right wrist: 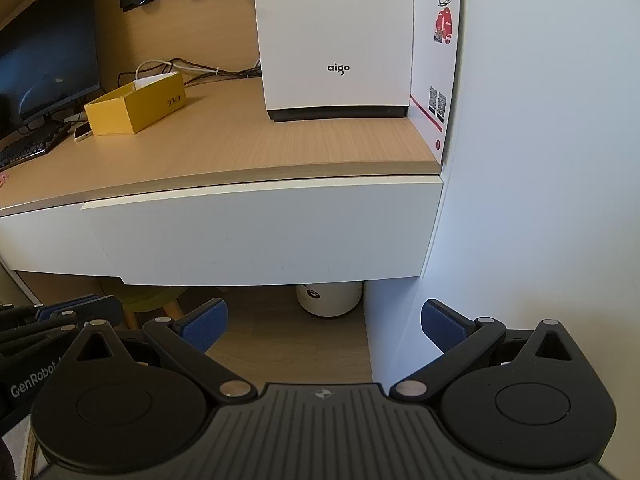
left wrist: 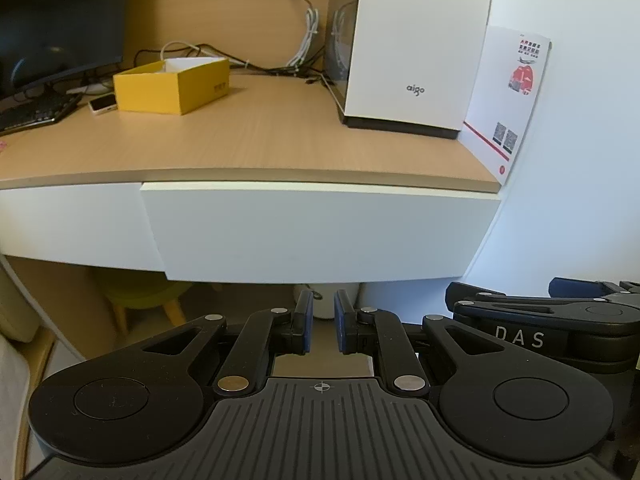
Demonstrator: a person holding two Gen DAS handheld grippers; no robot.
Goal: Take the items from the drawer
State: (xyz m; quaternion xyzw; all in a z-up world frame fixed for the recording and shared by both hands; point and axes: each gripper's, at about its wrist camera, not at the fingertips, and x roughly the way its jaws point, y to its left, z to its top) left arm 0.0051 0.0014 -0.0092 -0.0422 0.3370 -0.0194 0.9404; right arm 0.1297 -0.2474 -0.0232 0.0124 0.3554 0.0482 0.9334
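Note:
The white drawer front (left wrist: 320, 232) sits under the wooden desk top (left wrist: 240, 140) and stands slightly proud of the white panel to its left; its contents are hidden. My left gripper (left wrist: 324, 316) hangs just below the drawer's lower edge, blue pads nearly together with only a narrow slit and nothing between them. In the right wrist view the same drawer front (right wrist: 260, 232) fills the middle. My right gripper (right wrist: 324, 326) is wide open and empty, below the drawer's right end. The left gripper's fingers (right wrist: 60, 316) show at its left side.
A yellow open box (left wrist: 172, 86), a white "aigo" case (left wrist: 416, 48), a monitor (left wrist: 60, 20), a keyboard (left wrist: 36, 112) and cables stand on the desk. A leaflet (left wrist: 508, 104) leans on the white wall (right wrist: 540, 160) at the right. Beneath are a green stool (left wrist: 144, 296) and a white bin (right wrist: 330, 298).

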